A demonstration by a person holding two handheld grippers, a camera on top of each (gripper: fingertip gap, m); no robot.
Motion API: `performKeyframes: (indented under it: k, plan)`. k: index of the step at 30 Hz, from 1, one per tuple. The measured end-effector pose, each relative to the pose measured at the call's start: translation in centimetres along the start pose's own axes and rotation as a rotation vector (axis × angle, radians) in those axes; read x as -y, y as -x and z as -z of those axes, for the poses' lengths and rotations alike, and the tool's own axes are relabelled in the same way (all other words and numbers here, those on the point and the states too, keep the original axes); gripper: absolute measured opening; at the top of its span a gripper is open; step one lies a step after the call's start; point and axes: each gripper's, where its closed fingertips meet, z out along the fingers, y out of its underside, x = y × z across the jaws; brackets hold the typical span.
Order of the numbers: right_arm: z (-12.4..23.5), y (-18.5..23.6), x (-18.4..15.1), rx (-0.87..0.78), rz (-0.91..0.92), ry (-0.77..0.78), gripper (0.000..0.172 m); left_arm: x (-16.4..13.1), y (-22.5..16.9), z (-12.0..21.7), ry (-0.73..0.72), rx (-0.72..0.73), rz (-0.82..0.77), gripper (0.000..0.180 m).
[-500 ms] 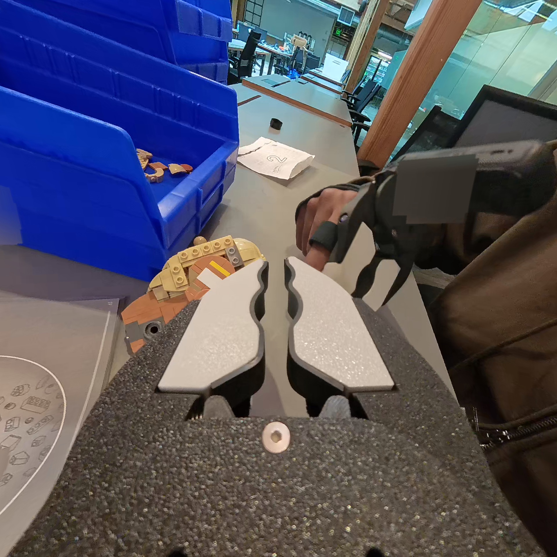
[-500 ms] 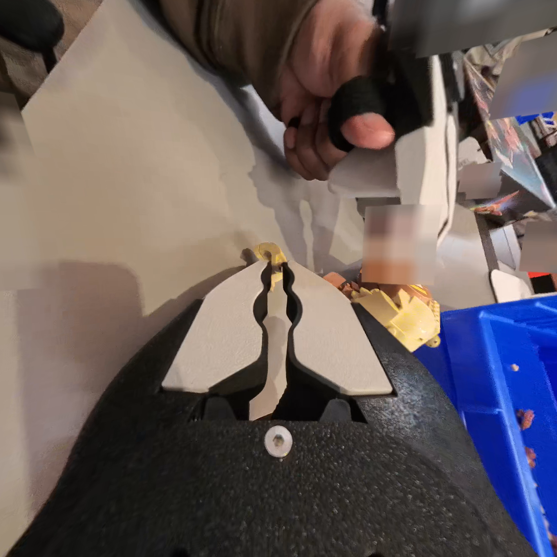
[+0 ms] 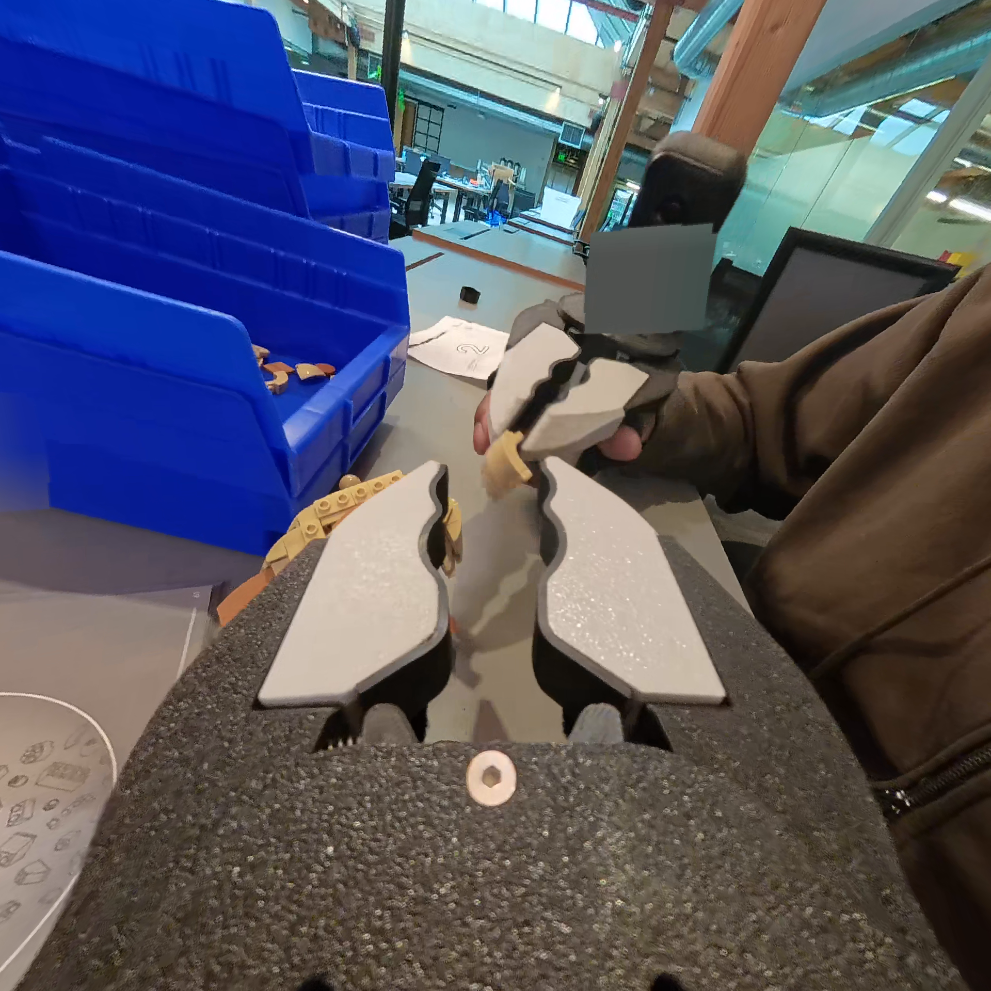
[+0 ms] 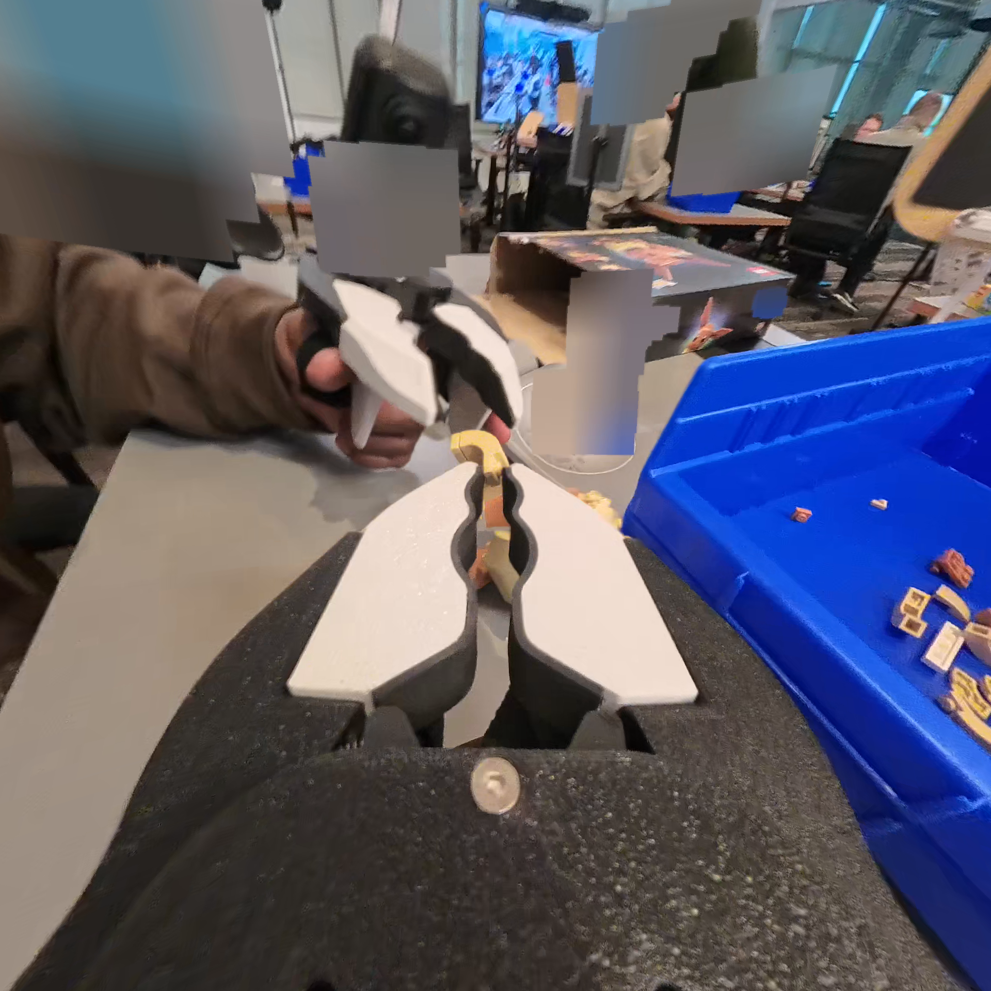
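Your right hand-held gripper [image 4: 490, 472] pinches a curved tan brick [image 4: 477, 450] at its tips | your left hand-held gripper [image 3: 493, 482] stands wide, bare, centre frame | tan-brown brick model [image 3: 322, 525] left of it on the counter [image 3: 429, 429] | blue bin [image 3: 187, 375] upper left | printed paper sheet [image 3: 461, 351] beyond.

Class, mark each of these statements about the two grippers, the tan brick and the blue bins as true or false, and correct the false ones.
1. The right gripper pinches a small tan curved brick at its fingertips. True.
2. The left gripper is clamped on that brick. False: it is open and holds nothing.
3. The nearest blue bin holds a few small brown and tan pieces. True.
4. The partly built tan and brown model lies inside the bin. False: it lies on the table beside the bin.
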Motion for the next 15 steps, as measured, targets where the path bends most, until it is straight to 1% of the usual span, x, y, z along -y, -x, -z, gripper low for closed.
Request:
performKeyframes:
  k: [2, 4, 6, 9, 11, 13, 15]
  plan:
    - [0.1, -0.2, 0.6, -0.001, -0.068, -0.043, 0.006, -0.3, -0.1, -0.2, 0.022, 0.012, -0.041, 0.037]
    - [0.1, 0.2, 1.0, 0.040, -0.149, -0.083, 0.006, -1.0, -0.2, -0.5, 0.060, 0.030, -0.100, 0.038]
    - [0.1, 0.8, 1.4, 0.092, -0.234, -0.131, 0.006, -1.3, -0.7, -0.8, 0.071, 0.019, -0.138, 0.038]
    - [0.0, 1.3, 1.7, 0.153, -0.331, -0.180, 0.006, -1.3, -1.7, -1.1, 0.045, -0.038, -0.113, 0.035]
    - [-0.3, 1.3, 1.4, 0.159, -0.343, -0.179, 0.006, -1.0, -2.0, -1.1, 0.012, -0.063, -0.069, 0.029]
    - [-0.5, 1.4, 1.0, 0.144, -0.315, -0.165, 0.006, -0.9, -1.8, -1.0, 0.001, -0.066, -0.035, 0.018]
    - [-0.7, 1.4, 0.7, 0.119, -0.264, -0.142, 0.006, -0.9, -1.5, -0.9, 0.010, -0.050, -0.037, 0.017]
